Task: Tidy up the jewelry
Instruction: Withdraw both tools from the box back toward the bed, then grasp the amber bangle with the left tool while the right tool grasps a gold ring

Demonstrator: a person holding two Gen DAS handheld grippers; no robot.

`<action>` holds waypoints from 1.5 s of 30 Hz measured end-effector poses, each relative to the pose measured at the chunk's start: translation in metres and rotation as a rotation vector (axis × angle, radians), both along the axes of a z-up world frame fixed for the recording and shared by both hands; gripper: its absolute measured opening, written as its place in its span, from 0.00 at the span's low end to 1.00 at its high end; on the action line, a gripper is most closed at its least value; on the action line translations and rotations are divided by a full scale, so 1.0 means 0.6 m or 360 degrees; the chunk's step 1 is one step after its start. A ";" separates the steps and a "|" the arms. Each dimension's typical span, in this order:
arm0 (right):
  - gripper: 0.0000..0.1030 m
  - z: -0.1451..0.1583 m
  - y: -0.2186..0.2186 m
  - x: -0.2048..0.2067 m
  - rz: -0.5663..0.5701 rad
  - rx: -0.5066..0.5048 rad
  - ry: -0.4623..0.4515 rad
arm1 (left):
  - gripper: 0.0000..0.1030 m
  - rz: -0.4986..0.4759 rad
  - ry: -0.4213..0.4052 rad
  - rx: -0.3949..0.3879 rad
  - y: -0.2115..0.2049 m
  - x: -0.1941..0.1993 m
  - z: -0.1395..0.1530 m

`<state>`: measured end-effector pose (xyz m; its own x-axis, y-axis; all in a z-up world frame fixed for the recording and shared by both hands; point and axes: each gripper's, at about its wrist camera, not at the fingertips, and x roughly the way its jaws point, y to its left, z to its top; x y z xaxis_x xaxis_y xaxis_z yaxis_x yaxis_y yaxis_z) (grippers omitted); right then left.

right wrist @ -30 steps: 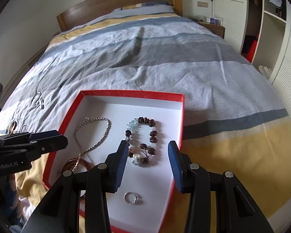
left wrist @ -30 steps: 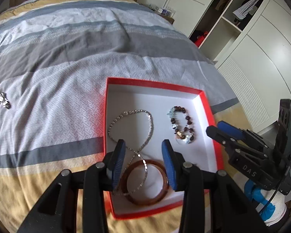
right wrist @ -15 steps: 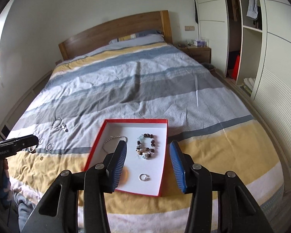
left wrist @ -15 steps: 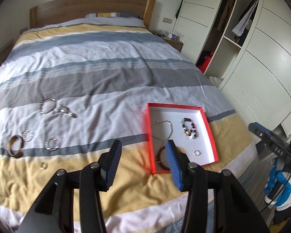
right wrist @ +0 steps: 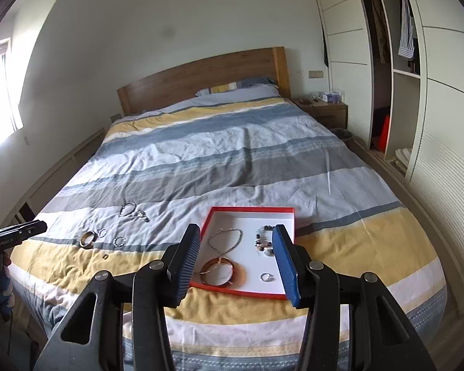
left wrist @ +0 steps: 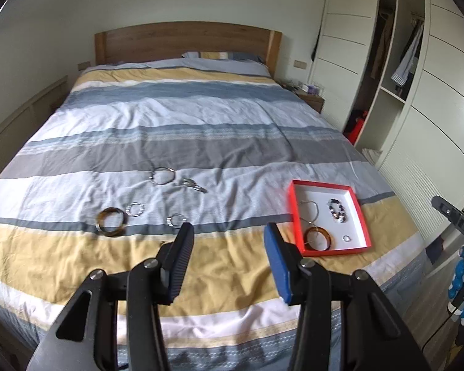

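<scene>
The left gripper [left wrist: 229,245] is hanging above the near edge of the bed [left wrist: 201,123] with its jaws spread wide and nothing between them. The right gripper [right wrist: 236,252] is hovering likewise, jaws wide and empty, framing the red box [right wrist: 289,210] from above and well back.

Inside the box, a silver chain [right wrist: 225,239] is lying at the left, a beaded bracelet [right wrist: 263,241] at the right, an amber bangle [right wrist: 221,272] at the near left and a small ring [right wrist: 266,276] at the near right. Out on the duvet, to the left of the box and well apart from it, loose pieces are waiting: a second amber bangle [left wrist: 109,221] nearest the left edge, a silver bracelet [left wrist: 135,209] just beside it, another silver bracelet [left wrist: 176,219] to its right, a large silver hoop [left wrist: 162,174] farther up the bed, and a small cluster piece [left wrist: 195,184] beside that. A tiny ring [right wrist: 105,257] is sitting on the yellow stripe, nearer than the others.

The step in hand is probably choosing the next loose piece, and the left gripper is the better placed. Thin rings on soft fabric are going to sink under pressure, so coming down steeply with one finger inside the loop and one outside, closing gently, should avoid pinching the duvet along with the metal.
</scene>
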<state>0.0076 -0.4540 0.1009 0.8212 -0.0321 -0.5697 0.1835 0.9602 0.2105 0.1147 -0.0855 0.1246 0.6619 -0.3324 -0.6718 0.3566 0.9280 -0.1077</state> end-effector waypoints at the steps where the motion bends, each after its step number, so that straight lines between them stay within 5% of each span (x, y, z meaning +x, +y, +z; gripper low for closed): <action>1: 0.47 0.003 0.006 -0.004 0.0007 -0.0001 -0.0006 | 0.44 0.0013 -0.0007 -0.0002 0.011 -0.006 0.003; 11: 0.50 0.031 0.085 -0.038 0.0101 -0.0008 -0.0054 | 0.43 0.0140 -0.0064 -0.0010 0.121 -0.064 0.002; 19: 0.53 0.023 0.138 -0.011 0.0190 -0.0026 -0.0032 | 0.44 0.0210 -0.0010 -0.0035 0.172 -0.050 -0.033; 33: 0.53 -0.099 0.214 0.132 0.0336 0.0023 0.0166 | 0.43 0.0290 0.0193 0.0005 0.223 0.052 -0.208; 45: 0.52 -0.216 0.375 0.284 0.0706 0.0002 0.0411 | 0.43 0.0504 0.0384 -0.0091 0.327 0.196 -0.315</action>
<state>0.1782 -0.2288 -0.0286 0.5882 0.2885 -0.7555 -0.1955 0.9572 0.2133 0.2326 0.1109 -0.0644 0.5633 -0.1785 -0.8068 0.0124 0.9781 -0.2078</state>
